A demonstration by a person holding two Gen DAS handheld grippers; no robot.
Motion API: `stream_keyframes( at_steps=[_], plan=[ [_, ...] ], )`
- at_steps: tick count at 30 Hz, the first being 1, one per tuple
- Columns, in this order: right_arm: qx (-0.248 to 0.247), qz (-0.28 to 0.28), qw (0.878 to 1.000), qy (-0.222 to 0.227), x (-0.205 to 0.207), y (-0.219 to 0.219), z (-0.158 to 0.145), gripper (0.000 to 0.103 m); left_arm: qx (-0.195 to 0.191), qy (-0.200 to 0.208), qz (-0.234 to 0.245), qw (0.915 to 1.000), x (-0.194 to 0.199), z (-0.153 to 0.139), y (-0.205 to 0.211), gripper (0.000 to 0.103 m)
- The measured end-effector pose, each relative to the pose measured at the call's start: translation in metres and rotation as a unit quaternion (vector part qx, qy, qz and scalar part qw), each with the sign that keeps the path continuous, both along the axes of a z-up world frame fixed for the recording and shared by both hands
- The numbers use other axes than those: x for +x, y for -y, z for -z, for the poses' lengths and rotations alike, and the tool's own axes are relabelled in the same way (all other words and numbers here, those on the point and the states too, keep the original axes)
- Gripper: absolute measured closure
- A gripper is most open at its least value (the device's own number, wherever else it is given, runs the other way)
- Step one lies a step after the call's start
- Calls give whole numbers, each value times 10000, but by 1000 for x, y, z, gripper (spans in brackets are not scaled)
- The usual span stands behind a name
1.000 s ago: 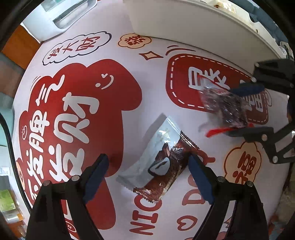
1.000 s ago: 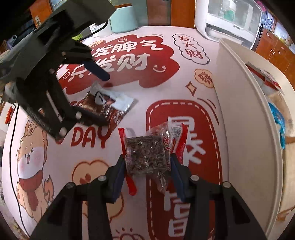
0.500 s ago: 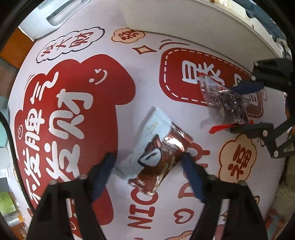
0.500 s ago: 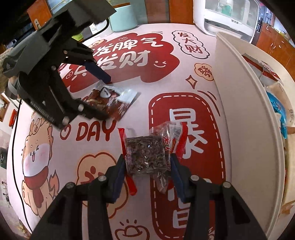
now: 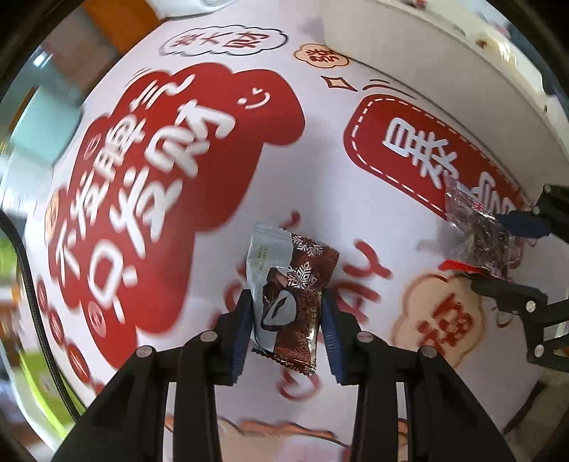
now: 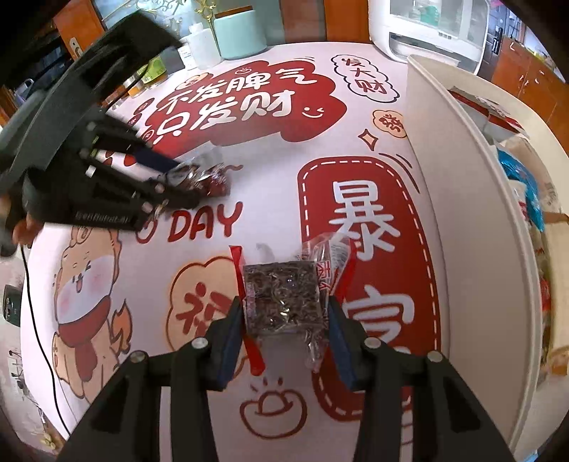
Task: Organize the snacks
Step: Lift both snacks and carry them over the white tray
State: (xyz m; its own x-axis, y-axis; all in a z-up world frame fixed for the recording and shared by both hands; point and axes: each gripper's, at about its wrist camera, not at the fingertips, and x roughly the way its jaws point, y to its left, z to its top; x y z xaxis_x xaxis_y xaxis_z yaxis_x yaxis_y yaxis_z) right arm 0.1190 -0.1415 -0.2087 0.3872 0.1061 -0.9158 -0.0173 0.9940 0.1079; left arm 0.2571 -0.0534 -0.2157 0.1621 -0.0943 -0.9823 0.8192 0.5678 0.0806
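Your left gripper (image 5: pixel 287 321) jaws, just closing, clamp the brown snack packet (image 5: pixel 290 295) above the bench (image 5: pixel 320 149), while your right gripper (image 6: pixel 282 328) pinches the clear seed packet (image 6: pixel 282 302), presumably bound for the white bin (image 6: pixel 462 184).

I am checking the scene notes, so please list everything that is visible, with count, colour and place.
Chocolate snack packet: one, brown and silver, between the left gripper's pads.
Clear packet of dark snack: one, red-edged, between the right gripper's pads.
Tablecloth: one, white with red cartoon prints, covering the table.
White bin: one, right side, with packets inside.
White appliance: one, far edge.
Teal canister: one, far edge.
Left gripper: black, blue pads; jaws have just been closing, now on the chocolate packet.
Right gripper: black, blue pads, gripping the clear packet.
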Motion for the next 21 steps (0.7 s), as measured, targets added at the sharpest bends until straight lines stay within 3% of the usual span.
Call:
stream_keyframes(
  at_steps=[5,11,15,21],
  plan=[
    [78,25,10000,-13,-17,-4,-9,59,-320,-90,-586,9977,-35,-7,-25,69],
    [118,-95,9999,18,-43,-18,-30,60,-707,-110,-1288,9891,-90,-32,-54,69],
    [-19,-312,9993,195,-63,-30,-55,60,-1075,101,-1638,9806,-130,-75,-77,70],
    [-211,-370,9973,594,-82,-30,-107,60,-1867,473,-1878,9631,-146,-132,-93,70]
  ],
)
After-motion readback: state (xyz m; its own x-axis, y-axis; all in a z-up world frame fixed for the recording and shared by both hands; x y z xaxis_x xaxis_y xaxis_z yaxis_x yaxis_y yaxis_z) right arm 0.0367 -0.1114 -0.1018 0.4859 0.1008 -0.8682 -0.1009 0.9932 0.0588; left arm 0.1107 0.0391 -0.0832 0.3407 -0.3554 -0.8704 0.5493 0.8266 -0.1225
